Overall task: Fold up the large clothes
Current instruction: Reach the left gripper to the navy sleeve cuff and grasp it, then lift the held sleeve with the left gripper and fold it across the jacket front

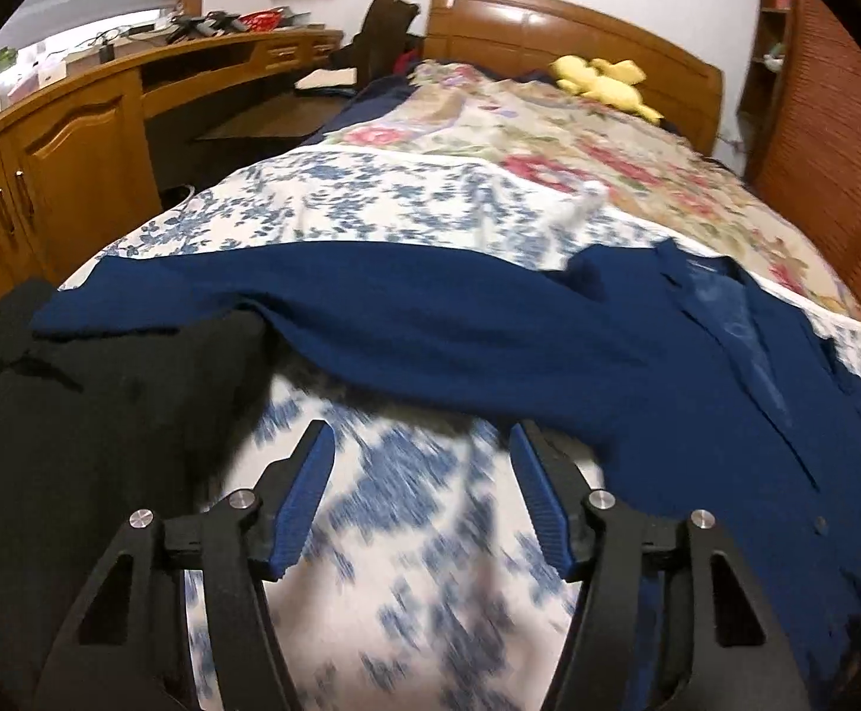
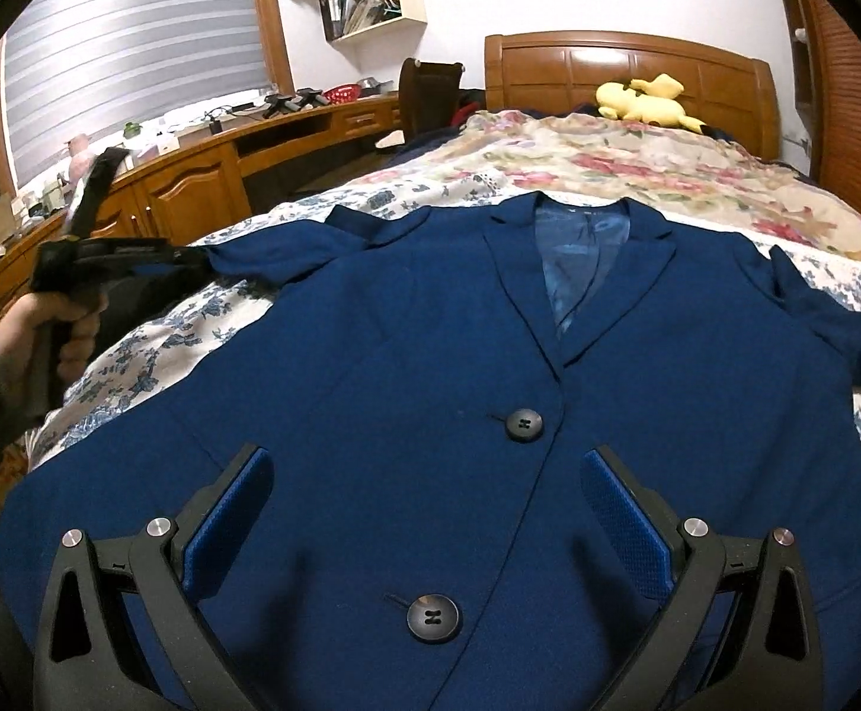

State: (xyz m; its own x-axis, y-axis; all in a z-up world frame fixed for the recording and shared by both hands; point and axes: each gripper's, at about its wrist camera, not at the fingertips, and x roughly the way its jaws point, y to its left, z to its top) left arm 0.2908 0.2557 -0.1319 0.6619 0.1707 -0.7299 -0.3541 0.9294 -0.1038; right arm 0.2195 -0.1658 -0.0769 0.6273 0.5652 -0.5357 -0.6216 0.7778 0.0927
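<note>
A navy blue blazer [image 2: 430,343] lies face up and spread flat on the bed, collar toward the headboard, with two black buttons [image 2: 524,423] down its front. My right gripper [image 2: 424,456] is open and empty just above the blazer's lower front. My left gripper [image 1: 421,432] is open and empty over the floral sheet, just short of the blazer's left sleeve [image 1: 371,308], which stretches out sideways. The left gripper also shows in the right wrist view [image 2: 134,258], held in a hand at the sleeve's end. The right sleeve [image 2: 833,320] lies out to the right.
A black garment [image 1: 74,415] lies at the bed's left edge near my left gripper. A yellow plush toy [image 2: 649,101] sits by the wooden headboard [image 2: 626,65]. A wooden desk and cabinets [image 1: 63,142] run along the left wall. A slatted wardrobe [image 1: 833,136] stands right.
</note>
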